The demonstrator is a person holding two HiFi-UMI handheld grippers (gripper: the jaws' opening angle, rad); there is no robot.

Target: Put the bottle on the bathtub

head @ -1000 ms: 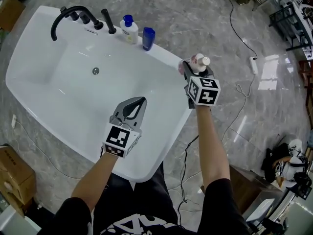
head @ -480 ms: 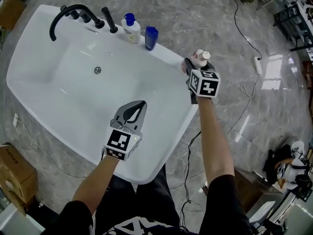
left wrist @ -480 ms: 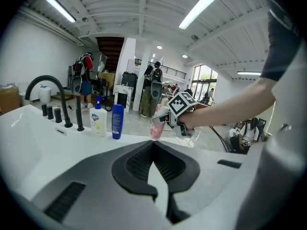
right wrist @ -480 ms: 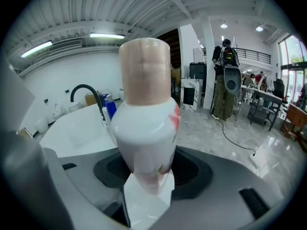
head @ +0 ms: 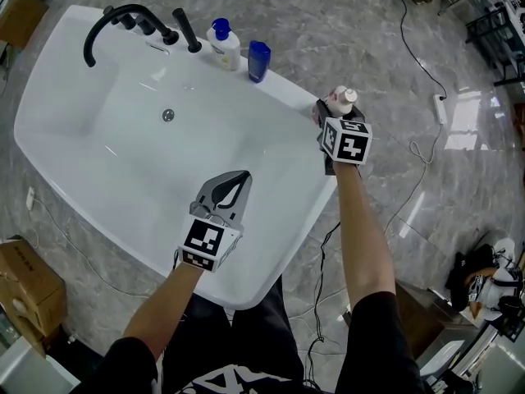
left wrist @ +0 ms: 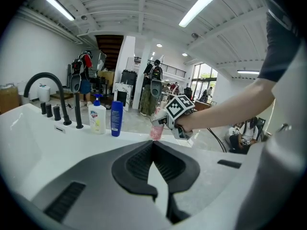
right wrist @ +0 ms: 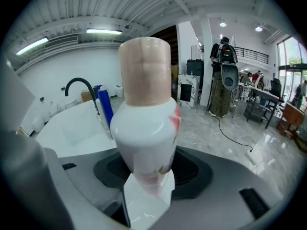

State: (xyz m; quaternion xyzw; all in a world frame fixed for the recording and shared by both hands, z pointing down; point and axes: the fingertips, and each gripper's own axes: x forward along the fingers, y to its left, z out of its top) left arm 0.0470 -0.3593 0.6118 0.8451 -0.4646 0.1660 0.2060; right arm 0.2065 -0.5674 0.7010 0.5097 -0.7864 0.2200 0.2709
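A white bottle with a beige cap (right wrist: 145,128) and pink print stands upright between the jaws of my right gripper (head: 335,115), which is shut on it. In the head view the bottle (head: 339,102) sits over the right rim of the white bathtub (head: 283,105); whether its base touches the rim is hidden. The left gripper view shows the same bottle (left wrist: 156,130) pink below the marker cube. My left gripper (head: 227,189) hovers over the tub's near side, jaws shut with nothing between them (left wrist: 153,147).
A white pump bottle (head: 223,43) and a blue bottle (head: 258,60) stand on the tub's far rim beside the black faucet (head: 123,23). The drain (head: 167,115) lies in the basin. Cables (head: 414,150) trail on the marble floor at right; a cardboard box (head: 25,281) sits at left.
The right gripper with the bottle has stayed near the tub's right rim, shifting slightly. The left gripper has barely moved; the view has shifted a little.
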